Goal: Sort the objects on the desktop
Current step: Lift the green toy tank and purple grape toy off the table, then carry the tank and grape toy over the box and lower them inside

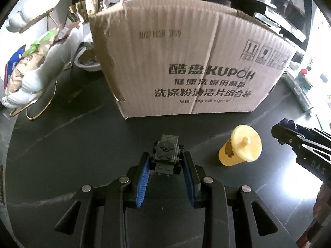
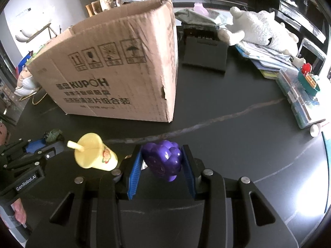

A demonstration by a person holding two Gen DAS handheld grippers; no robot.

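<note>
A dark green brick-built toy vehicle [image 1: 165,157] sits between the blue pads of my left gripper [image 1: 166,158], which is shut on its wheels just over the black tabletop. A purple toy grape bunch [image 2: 163,159] is held in my right gripper [image 2: 162,157], which is shut on it. Between the two grippers a yellow toy cup with a straw [image 1: 240,146] [image 2: 95,153] lies on the table. Behind them stands a large open cardboard box [image 1: 186,62] [image 2: 115,72]. The right gripper [image 1: 278,131] enters the left wrist view from the right edge.
A white tiered stand with snack packets [image 1: 37,72] and a bowl [image 1: 86,62] are left of the box. To the right lie a black case [image 2: 204,55], a white plush toy [image 2: 258,29], books and clear plastic storage boxes [image 2: 298,95].
</note>
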